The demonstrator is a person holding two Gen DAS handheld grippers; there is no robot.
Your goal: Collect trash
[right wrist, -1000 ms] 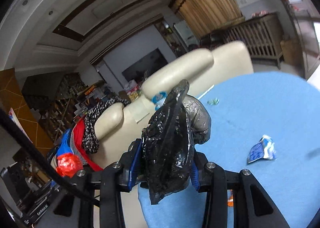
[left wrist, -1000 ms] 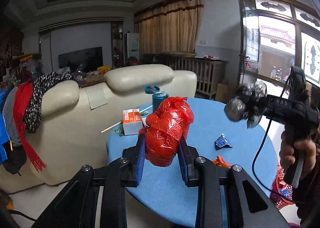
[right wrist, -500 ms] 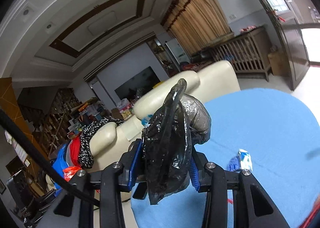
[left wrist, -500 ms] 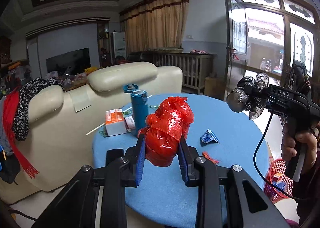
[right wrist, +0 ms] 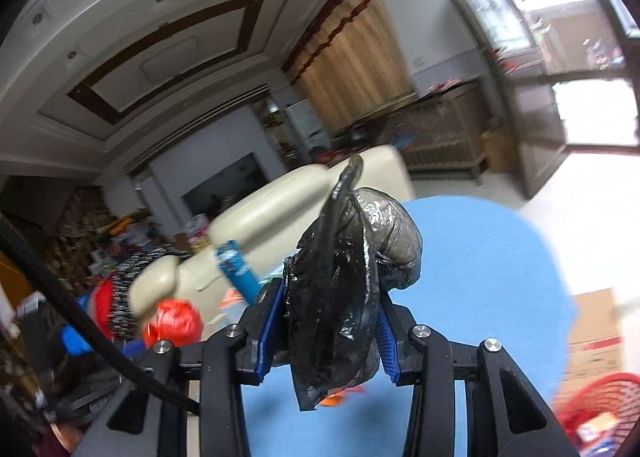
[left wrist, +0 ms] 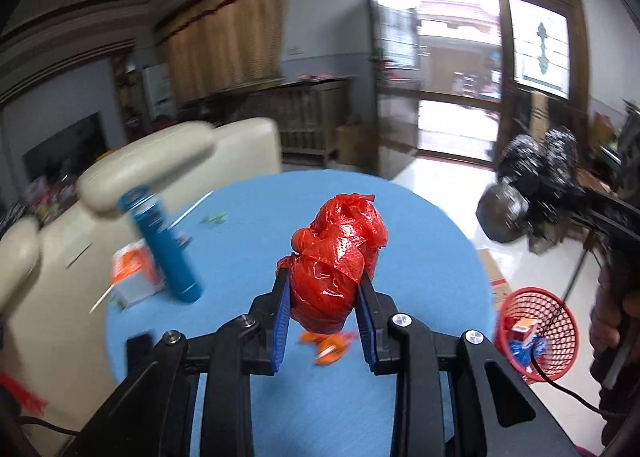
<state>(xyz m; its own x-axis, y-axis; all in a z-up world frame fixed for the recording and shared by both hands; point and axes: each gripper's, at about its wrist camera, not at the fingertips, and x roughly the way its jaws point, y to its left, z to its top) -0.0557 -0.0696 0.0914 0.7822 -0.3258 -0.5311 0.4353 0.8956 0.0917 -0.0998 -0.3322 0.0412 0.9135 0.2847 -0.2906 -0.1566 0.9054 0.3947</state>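
Now the left tool (left wrist: 322,319) is squeezing a red bag (left wrist: 335,263) of trash, and the right tool (right wrist: 328,331) is clamped on a black bag (right wrist: 344,293) — both bags are up in the air over the blue surface (left wrist: 420,249). The red basket (left wrist: 538,333) sits on the floor at about 4 o'clock from the red bag. The bags look soft and slippery, so one might slip out and miss the basket — or bump the blue bottle (left wrist: 166,247).
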